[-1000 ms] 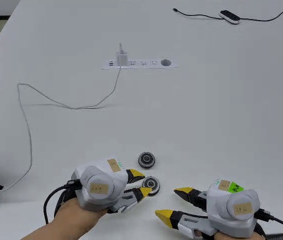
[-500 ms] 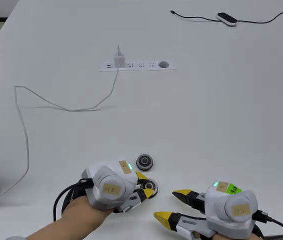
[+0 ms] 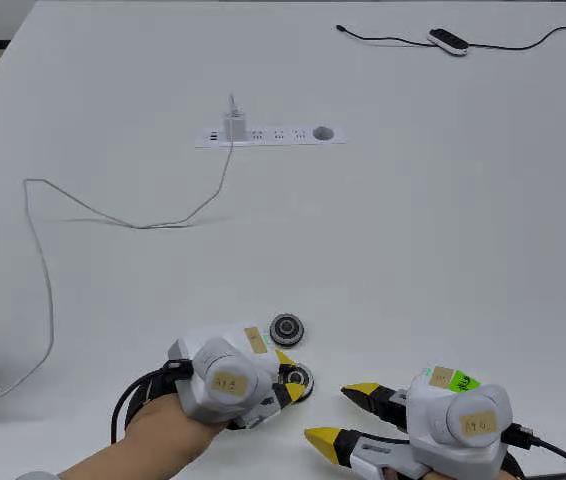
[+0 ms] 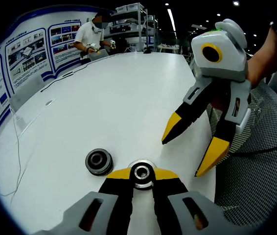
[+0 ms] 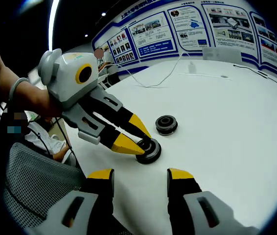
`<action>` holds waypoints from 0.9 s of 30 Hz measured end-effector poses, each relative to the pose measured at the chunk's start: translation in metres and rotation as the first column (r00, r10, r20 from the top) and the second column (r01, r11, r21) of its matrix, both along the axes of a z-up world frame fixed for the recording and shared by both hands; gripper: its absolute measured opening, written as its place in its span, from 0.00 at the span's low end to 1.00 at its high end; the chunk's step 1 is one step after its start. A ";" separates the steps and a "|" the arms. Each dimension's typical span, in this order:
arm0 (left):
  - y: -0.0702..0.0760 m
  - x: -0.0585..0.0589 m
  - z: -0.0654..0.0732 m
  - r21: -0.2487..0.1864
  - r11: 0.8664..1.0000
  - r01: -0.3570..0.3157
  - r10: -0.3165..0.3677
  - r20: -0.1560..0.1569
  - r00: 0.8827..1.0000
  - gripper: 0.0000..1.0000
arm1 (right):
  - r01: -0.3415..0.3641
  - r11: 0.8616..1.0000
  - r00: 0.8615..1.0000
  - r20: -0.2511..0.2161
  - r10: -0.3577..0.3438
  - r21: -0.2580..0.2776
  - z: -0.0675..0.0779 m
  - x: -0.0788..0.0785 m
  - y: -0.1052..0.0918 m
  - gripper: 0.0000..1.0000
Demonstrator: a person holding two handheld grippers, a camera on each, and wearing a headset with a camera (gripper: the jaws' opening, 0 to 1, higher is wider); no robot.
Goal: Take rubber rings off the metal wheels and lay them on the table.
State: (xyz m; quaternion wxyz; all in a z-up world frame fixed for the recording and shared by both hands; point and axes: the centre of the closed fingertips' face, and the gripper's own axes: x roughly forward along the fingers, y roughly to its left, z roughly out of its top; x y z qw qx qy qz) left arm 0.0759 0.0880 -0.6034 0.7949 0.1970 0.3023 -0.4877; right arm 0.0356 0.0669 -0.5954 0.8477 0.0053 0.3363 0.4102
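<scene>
Near wheel and far wheel, metal with black rubber rings, flat on table, just apart.

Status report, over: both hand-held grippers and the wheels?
Left hand-held gripper shut on near wheel. Right hand-held gripper open, apart. Far wheel untouched. Nothing blocking.

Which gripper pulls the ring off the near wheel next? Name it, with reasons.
Right. The right gripper hangs open and free beside the near wheel, which the left gripper clamps, so it can likely pull the ring.

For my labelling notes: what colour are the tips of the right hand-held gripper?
Yellow, on the right hand-held gripper; the right gripper view shows them best.
</scene>
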 end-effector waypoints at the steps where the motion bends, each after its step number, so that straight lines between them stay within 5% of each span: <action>1: 0.000 0.000 0.000 -0.004 1.000 -0.002 0.002 -0.001 1.000 0.15 | -0.001 1.000 1.000 -0.001 0.001 -0.001 0.000 0.000 0.000 0.45; 11: -0.001 0.001 0.000 0.005 1.000 0.013 -0.013 -0.001 1.000 0.14 | 0.015 1.000 1.000 -0.016 -0.014 0.025 0.002 0.005 0.001 0.44; 27: -0.002 0.001 -0.001 0.000 1.000 0.014 -0.014 -0.001 1.000 0.14 | 0.148 0.981 0.982 -0.138 -0.130 0.129 0.004 0.024 0.000 0.32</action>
